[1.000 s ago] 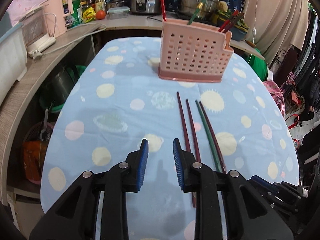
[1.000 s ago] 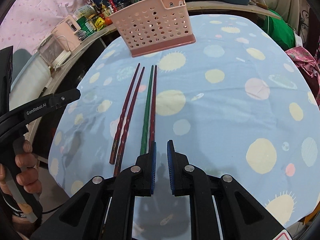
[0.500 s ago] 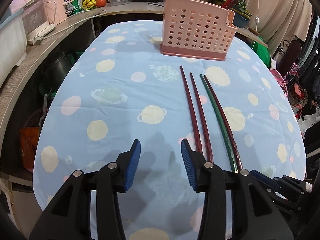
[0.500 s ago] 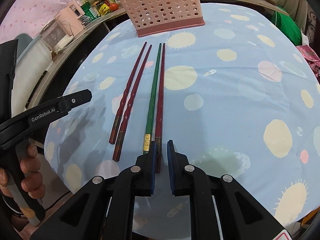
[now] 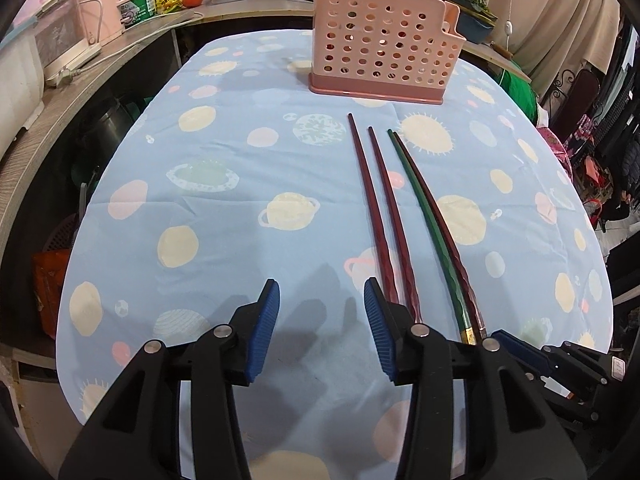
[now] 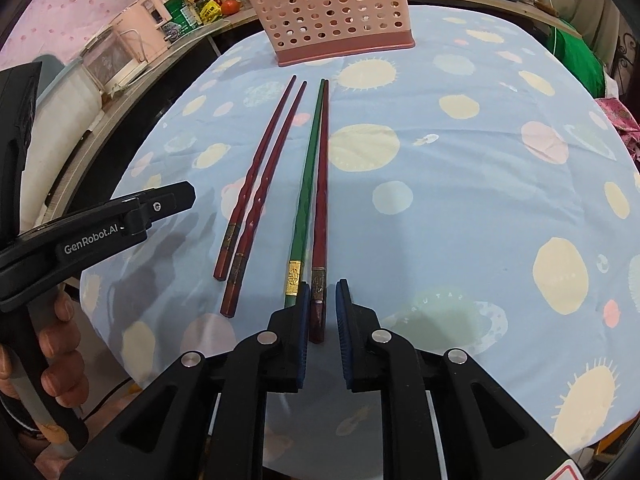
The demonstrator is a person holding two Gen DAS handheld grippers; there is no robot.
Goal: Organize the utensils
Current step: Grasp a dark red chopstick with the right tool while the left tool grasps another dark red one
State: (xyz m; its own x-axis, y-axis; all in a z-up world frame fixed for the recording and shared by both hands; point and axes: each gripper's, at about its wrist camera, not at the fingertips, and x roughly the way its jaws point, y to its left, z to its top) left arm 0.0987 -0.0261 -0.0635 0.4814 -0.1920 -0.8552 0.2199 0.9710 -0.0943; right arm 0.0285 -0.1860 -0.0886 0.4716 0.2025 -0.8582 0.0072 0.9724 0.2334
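On the blue planet-print tablecloth [image 5: 224, 208], the left gripper [image 5: 320, 324] hovers, its jaws just widened and holding nothing. Beside it lie two dark red chopsticks [image 5: 374, 216], then a green chopstick [image 6: 306, 184]. The right gripper [image 6: 322, 320] narrowly straddles another red chopstick's end [image 6: 318, 316], pads apart from it. Beyond stands a pink perforated plastic utensil holder [image 5: 384, 56].

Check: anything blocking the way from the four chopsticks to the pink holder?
Nothing visible. The bare tablecloth runs from the chopstick tips to the pink perforated holder. The right gripper already straddles the butt of the rightmost red chopstick, with the green chopstick touching alongside it.
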